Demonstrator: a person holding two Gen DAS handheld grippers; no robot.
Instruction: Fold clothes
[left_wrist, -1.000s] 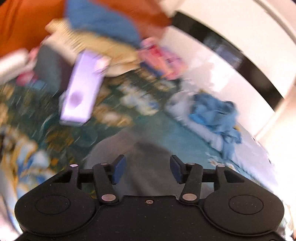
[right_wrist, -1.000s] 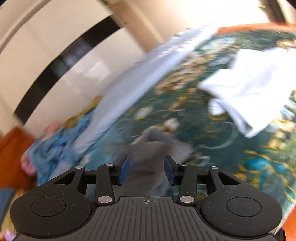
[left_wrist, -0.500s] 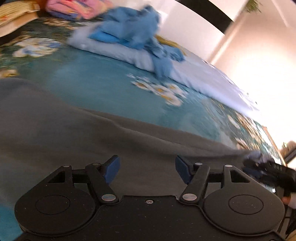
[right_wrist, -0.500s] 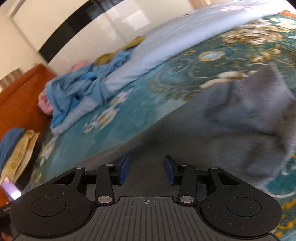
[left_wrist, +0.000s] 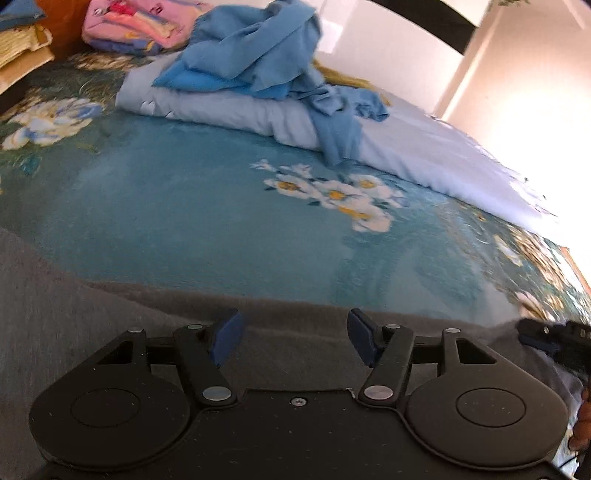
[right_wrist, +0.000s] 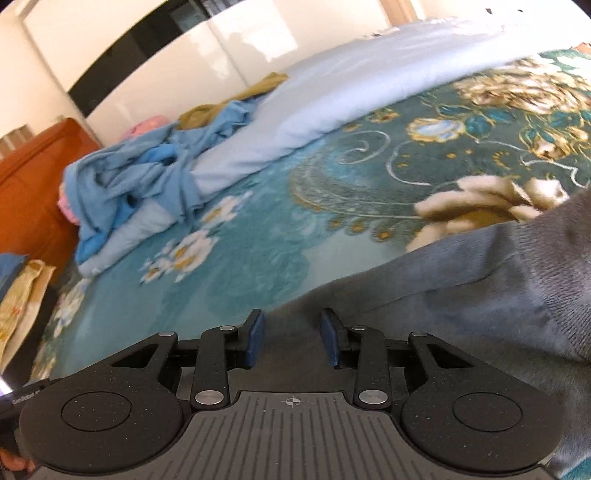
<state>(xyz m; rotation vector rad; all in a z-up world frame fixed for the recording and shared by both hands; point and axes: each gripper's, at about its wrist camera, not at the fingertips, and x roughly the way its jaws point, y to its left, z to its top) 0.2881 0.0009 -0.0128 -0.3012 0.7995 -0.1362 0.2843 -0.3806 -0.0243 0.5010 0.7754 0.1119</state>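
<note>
A grey garment lies spread flat on the teal flowered bedspread. My left gripper hovers low over the garment's far edge. Its jaws stand apart and are closing slightly, with grey cloth below them and nothing pinched. My right gripper sits over the same edge further right, where the grey garment bunches up. Its jaws are closing, and the blue pads do not press on the cloth. The right gripper's tip shows at the right edge of the left wrist view.
A heap of blue clothes rests on a pale blue duvet at the far side of the bed. Pink folded cloth and an orange headboard lie beyond. An olive garment sits behind the heap.
Both grippers swung down and came to rest over the grey garment's far edge. The right jaws narrowed. The garment went from a crumpled lump to lying spread out.
</note>
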